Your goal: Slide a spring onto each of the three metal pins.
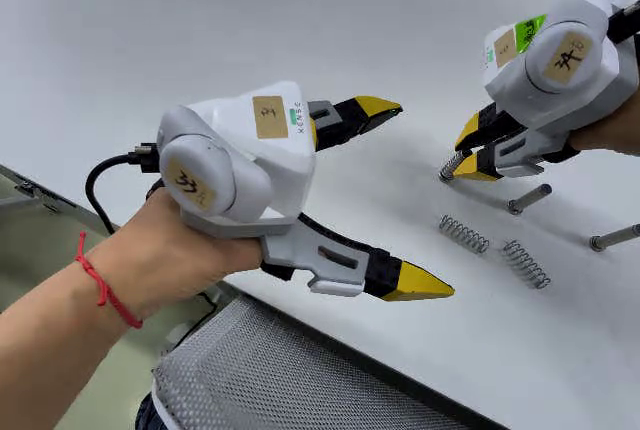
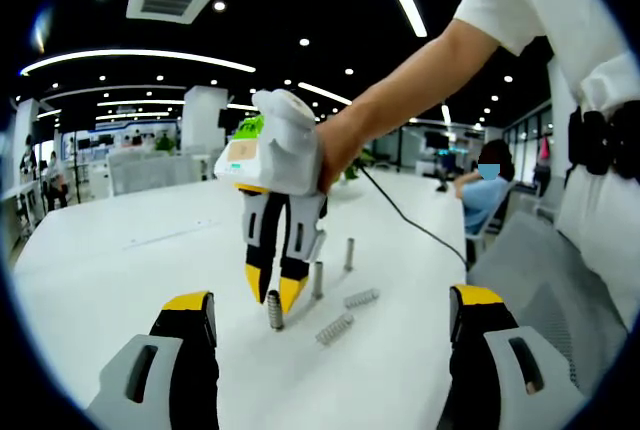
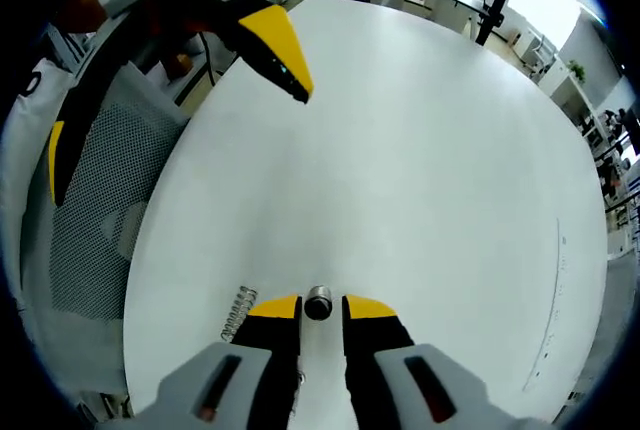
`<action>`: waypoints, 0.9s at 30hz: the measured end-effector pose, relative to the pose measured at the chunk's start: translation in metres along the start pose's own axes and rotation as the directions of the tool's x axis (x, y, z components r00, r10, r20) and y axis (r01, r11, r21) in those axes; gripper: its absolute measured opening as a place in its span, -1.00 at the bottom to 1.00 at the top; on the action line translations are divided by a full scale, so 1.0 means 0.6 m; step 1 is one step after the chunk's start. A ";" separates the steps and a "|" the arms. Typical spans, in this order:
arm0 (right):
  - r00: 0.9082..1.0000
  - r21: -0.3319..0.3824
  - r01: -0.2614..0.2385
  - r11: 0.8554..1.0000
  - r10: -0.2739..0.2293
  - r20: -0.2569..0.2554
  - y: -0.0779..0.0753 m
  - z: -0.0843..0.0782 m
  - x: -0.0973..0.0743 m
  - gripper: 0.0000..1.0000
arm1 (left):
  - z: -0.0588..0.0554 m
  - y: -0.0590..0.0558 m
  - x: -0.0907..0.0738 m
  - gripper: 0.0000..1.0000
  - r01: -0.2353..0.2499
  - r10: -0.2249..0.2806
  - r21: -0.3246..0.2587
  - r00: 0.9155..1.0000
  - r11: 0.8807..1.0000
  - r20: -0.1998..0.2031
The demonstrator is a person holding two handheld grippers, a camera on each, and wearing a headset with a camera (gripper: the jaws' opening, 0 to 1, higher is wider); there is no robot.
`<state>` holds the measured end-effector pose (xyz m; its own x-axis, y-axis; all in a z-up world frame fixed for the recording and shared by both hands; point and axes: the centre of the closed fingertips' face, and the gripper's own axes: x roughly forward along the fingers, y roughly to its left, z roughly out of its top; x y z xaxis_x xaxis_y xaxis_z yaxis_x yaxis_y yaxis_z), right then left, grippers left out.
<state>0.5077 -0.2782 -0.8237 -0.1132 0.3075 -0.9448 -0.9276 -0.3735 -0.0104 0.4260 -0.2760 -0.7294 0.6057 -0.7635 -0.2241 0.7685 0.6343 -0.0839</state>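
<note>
Two loose springs (image 1: 464, 234) and two bare pins (image 1: 529, 198) lying on the worktop (image 1: 300, 10). Narrow jaws of the right gripper (image 1: 463, 158) pinching the third pin (image 3: 318, 302). Wide, empty jaws on the left gripper (image 1: 420, 198).

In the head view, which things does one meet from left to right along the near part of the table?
Person's hand, left gripper, first spring, second spring, pin at the right edge. The middle pin overlaps the second spring, so it is left out.

Two springs (image 1: 464, 234) lying loose; third spring (image 1: 452, 165) on pin (image 3: 318, 302).
</note>
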 end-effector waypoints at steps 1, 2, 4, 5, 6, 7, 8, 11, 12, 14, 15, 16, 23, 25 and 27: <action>1.000 0.000 0.005 1.000 -0.005 0.005 0.000 0.002 -0.004 -0.65 | 0.000 0.000 0.000 0.97 0.001 -0.001 0.002 1.000 1.000 -0.003; 1.000 0.006 0.008 1.000 -0.008 0.012 0.000 0.004 -0.007 -0.64 | 0.001 0.000 0.000 0.97 0.003 -0.003 0.003 1.000 1.000 -0.004; 1.000 0.008 0.014 1.000 -0.014 0.018 0.000 0.004 -0.009 -0.63 | 0.001 -0.001 0.000 0.97 0.004 -0.004 0.005 1.000 1.000 -0.006; 0.999 0.010 0.021 1.000 -0.022 0.025 -0.001 0.005 -0.014 -0.62 | 0.002 -0.002 0.000 0.97 0.007 -0.007 0.007 1.000 1.000 -0.009; 0.999 0.014 0.026 1.000 -0.026 0.032 -0.002 0.007 -0.018 -0.61 | 0.002 -0.002 0.000 0.97 0.007 -0.007 0.010 1.000 1.000 -0.011; 0.999 0.022 0.031 0.999 -0.032 0.042 -0.004 0.008 -0.022 -0.59 | 0.003 -0.002 0.000 0.97 0.008 -0.008 0.011 1.000 1.000 -0.012; 0.998 0.029 0.038 0.999 -0.040 0.053 -0.005 0.009 -0.028 -0.58 | 0.003 -0.003 0.000 0.97 0.010 -0.010 0.013 1.000 1.000 -0.015; 0.995 0.049 0.053 0.997 -0.057 0.084 -0.005 0.012 -0.043 -0.54 | 0.004 -0.003 0.000 0.97 0.013 -0.013 0.021 1.000 1.000 -0.025; 0.994 0.058 0.059 0.997 -0.064 0.094 -0.006 0.012 -0.047 -0.53 | 0.004 -0.003 -0.001 0.96 0.015 -0.014 0.021 1.000 1.000 -0.027; 0.990 0.076 0.073 0.994 -0.081 0.117 -0.007 0.015 -0.061 -0.51 | 0.004 -0.003 -0.001 0.96 0.018 -0.017 0.030 0.999 0.999 -0.036; 0.987 0.086 0.082 0.993 -0.093 0.128 -0.007 0.015 -0.071 -0.49 | 0.004 -0.004 -0.001 0.96 0.021 -0.020 0.032 0.999 0.999 -0.040; 0.985 0.092 0.089 0.992 -0.101 0.136 -0.007 0.016 -0.077 -0.47 | 0.004 -0.004 -0.001 0.96 0.023 -0.021 0.033 0.999 0.999 -0.045; 0.964 0.156 0.127 0.980 -0.159 0.214 0.002 0.018 -0.125 -0.39 | 0.005 -0.006 0.000 0.94 0.040 -0.036 0.057 0.997 0.998 -0.075; 0.956 0.171 0.141 0.975 -0.179 0.232 0.006 0.016 -0.139 -0.35 | 0.005 -0.007 0.002 0.94 0.047 -0.041 0.068 0.995 0.997 -0.089; 0.950 0.188 0.149 0.971 -0.194 0.246 0.005 0.010 -0.147 -0.34 | 0.005 -0.008 0.003 0.93 0.054 -0.047 0.072 0.994 0.996 -0.096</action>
<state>0.5130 -0.3012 -0.7384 -0.0154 0.5795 -0.8148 -0.9843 -0.1519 -0.0895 0.4238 -0.2810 -0.7268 0.5463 -0.7772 -0.3123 0.8130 0.5818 -0.0257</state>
